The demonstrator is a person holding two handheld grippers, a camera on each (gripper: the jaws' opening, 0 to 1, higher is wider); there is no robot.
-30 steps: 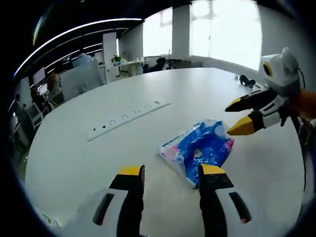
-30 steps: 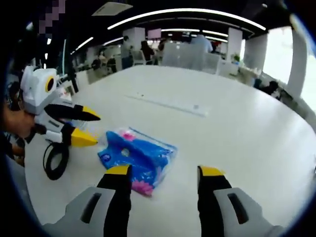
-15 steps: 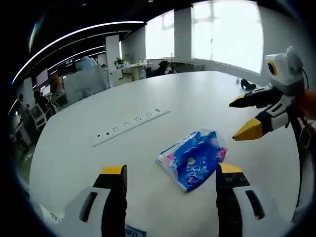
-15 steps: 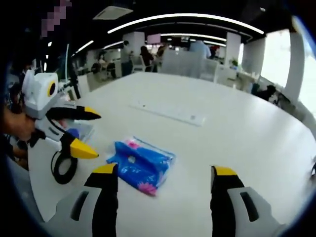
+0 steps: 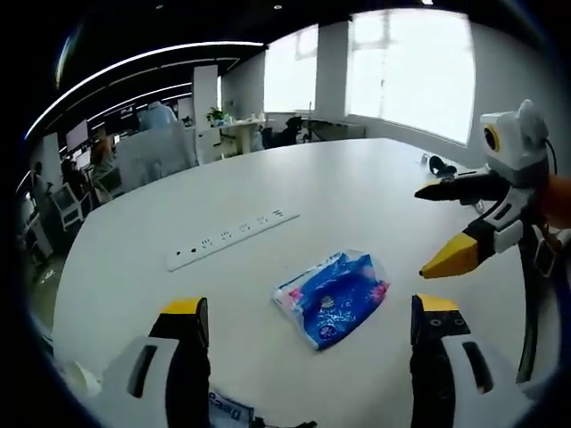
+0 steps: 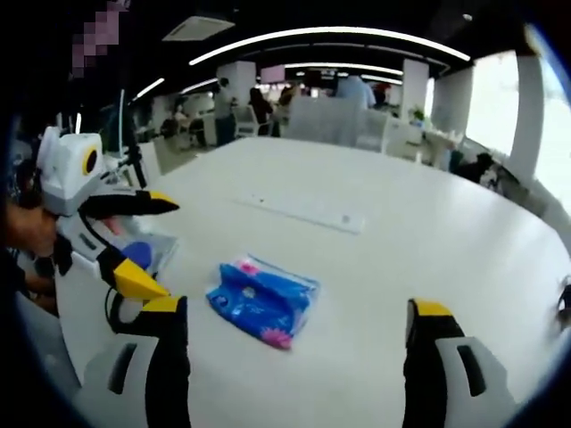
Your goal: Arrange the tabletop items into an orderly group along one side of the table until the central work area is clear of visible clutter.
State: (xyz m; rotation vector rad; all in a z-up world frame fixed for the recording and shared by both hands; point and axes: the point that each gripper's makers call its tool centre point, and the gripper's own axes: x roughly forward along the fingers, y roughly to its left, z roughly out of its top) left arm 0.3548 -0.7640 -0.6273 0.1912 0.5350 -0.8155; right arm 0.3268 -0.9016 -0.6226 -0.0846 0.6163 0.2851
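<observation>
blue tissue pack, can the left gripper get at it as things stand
Probably yes. The blue tissue pack lies flat on the white table, ahead of the left gripper, whose fingers stand wide open. Nothing lies between them; the right gripper hovers off to the side.

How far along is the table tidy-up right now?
Nothing looks grouped yet. The blue floral tissue pack lies mid-table, the white power strip beyond it. Nothing in hand: left gripper and right gripper are open. Both items still need moving aside.
</observation>
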